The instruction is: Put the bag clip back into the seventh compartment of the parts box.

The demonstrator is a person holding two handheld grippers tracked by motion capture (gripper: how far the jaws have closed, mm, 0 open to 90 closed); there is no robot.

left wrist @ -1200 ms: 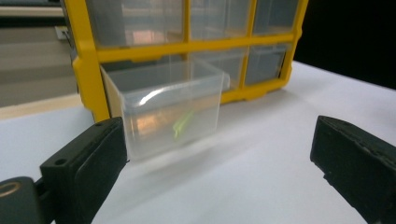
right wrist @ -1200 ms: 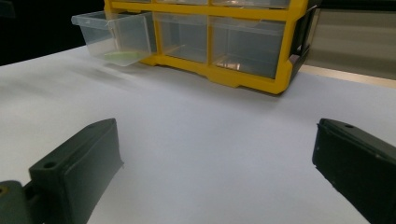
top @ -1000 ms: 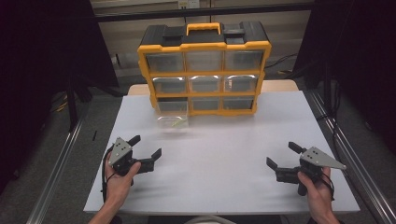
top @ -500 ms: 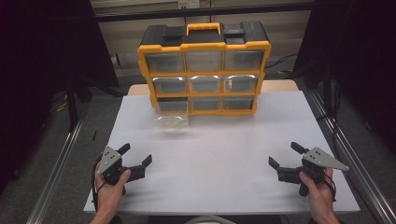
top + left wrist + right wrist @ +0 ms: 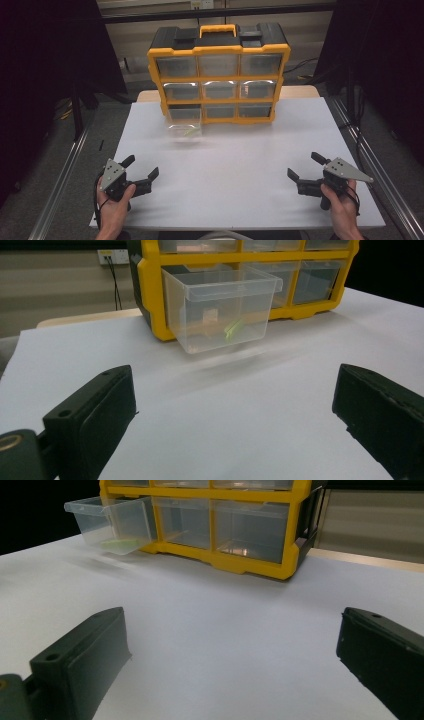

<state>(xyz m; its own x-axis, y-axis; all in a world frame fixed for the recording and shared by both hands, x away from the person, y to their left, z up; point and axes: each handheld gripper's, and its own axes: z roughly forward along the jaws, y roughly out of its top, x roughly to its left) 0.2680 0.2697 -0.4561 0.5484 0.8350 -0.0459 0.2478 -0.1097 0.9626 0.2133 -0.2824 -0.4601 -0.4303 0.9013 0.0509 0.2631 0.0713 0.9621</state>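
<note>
Left gripper (image 5: 141,167) sits low at the near-left corner of the white table (image 5: 240,165), jaws spread wide, nothing btwn them. Its own view confirms: both black jaws far apart w/ bare tabletop in the gap. Right gripper (image 5: 306,166) mirrors it at the near-right, jaws wide too, empty, pointing inward toward table centre. Both well apart from each other and from the work.

Out ahead: clear drawer (image 5: 220,307) is pulled partway out of the bottom-left slot of the yellow organizer (image 5: 218,75), front end hanging over the table. Inside it, a small green piece (image 5: 231,329) and a tan bit (image 5: 210,315) — can't tell what they are. Organizer stands upright at the far edge, 3x3 clear drawers, black top, yellow handle (image 5: 218,29). From the right gripper view the open drawer (image 5: 112,524) juts out far left.
</note>
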